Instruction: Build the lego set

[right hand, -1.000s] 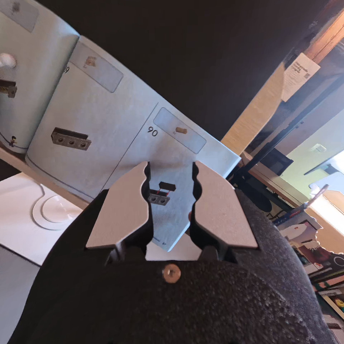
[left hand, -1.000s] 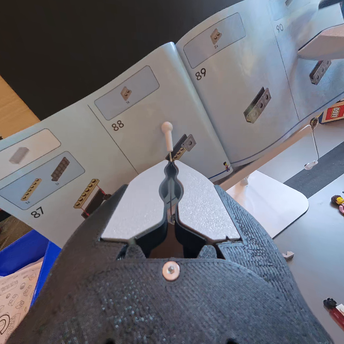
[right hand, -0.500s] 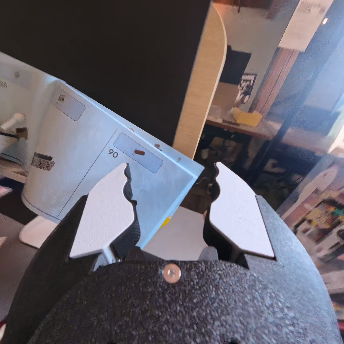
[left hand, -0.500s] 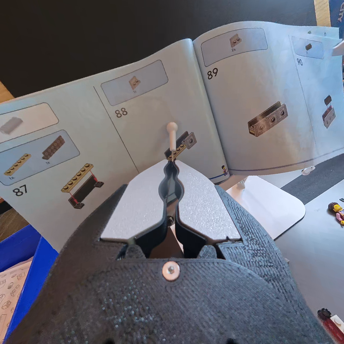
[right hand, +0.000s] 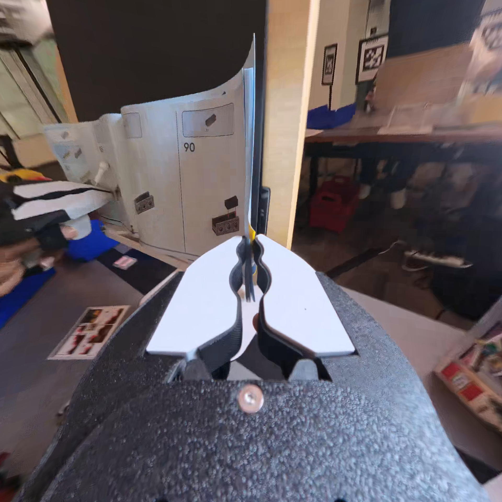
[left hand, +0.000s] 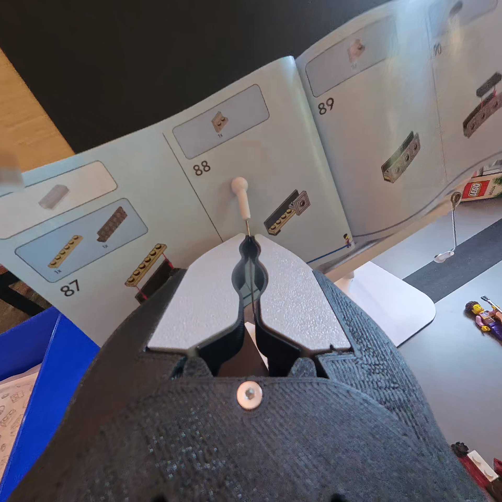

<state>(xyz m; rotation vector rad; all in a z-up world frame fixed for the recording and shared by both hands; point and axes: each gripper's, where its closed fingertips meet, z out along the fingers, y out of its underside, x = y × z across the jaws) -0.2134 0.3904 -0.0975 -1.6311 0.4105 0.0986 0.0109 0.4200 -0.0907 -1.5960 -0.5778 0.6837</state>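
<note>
Here, printed booklet [left hand: 271, 168], pinched by right gripper [right hand: 250, 239]

Left gripper [left hand: 249, 238]: rough black plastic body, white grainy pads [left hand: 285, 293], shiny metal screw [left hand: 249, 394]. Thin metal wire [left hand: 247, 226] pinched at tips, smooth white plastic cap [left hand: 240, 197] just past them. Booklet [left hand: 244, 152] ahead: smooth paper, slight shine. Right gripper [right hand: 249, 239]: bumpy black plastic, pads squeezing paper page edges [right hand: 250, 163]. Table [left hand: 448, 366] below right: dull, smooth grey.

Grippers: two, left gripper [left hand: 249, 239] and right gripper [right hand: 250, 239]
Instruction booklet [left hand: 244, 135]: one (open)
Page-holder wires [left hand: 240, 199]: two
Toy minifigures [left hand: 486, 316]: one
Blue bins [left hand: 32, 353]: one
</note>
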